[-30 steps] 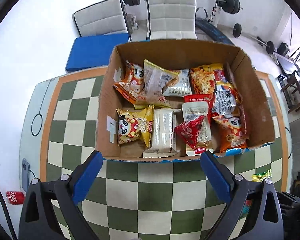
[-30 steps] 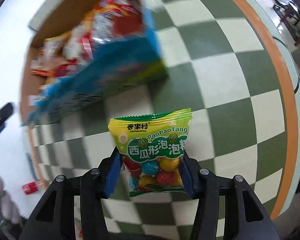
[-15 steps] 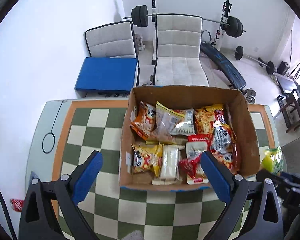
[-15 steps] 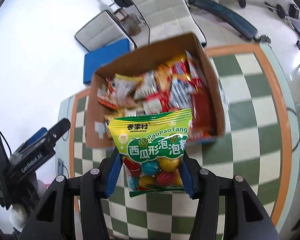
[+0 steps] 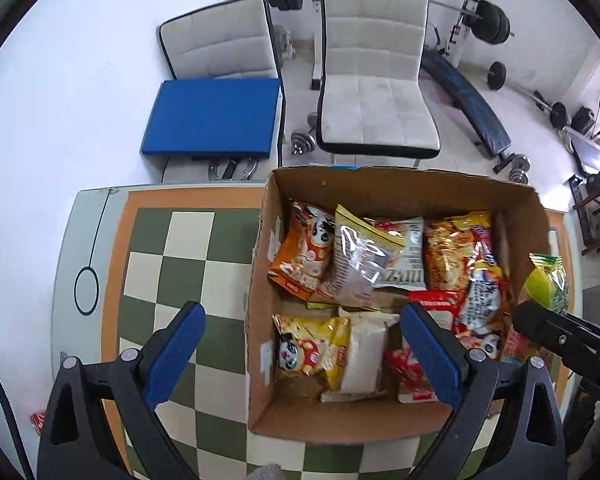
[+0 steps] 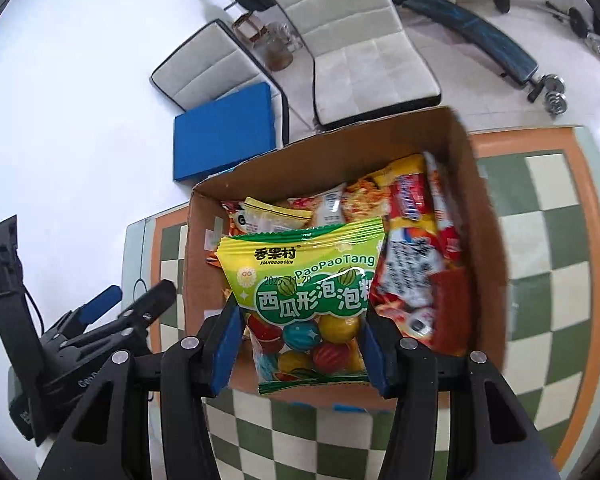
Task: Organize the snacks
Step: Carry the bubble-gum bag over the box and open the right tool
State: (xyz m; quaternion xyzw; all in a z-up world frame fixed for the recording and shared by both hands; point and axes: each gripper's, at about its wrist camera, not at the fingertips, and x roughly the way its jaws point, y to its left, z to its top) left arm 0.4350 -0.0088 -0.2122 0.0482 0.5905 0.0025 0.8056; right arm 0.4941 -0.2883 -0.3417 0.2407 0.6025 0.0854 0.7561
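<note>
An open cardboard box (image 5: 260, 272) (image 6: 484, 216) full of snack packets sits on a green-and-cream checkered table. My right gripper (image 6: 302, 344) is shut on a green-and-yellow bag of gumballs (image 6: 304, 292) and holds it above the box's near edge. The bag also shows in the left wrist view (image 5: 548, 284), over the box's right wall. My left gripper (image 5: 300, 348) is open and empty, raised above the box's front left part.
The checkered table (image 5: 180, 240) has an orange border. Beyond its far edge stand two white chairs (image 5: 376, 112), one with a blue cushion (image 5: 212, 120), and weight equipment (image 5: 464, 92). A red can (image 5: 38, 420) lies on the floor at the left.
My right gripper has carried the gumball bag from over the table to above the box. My left gripper has risen and drawn back, so the box looks smaller.
</note>
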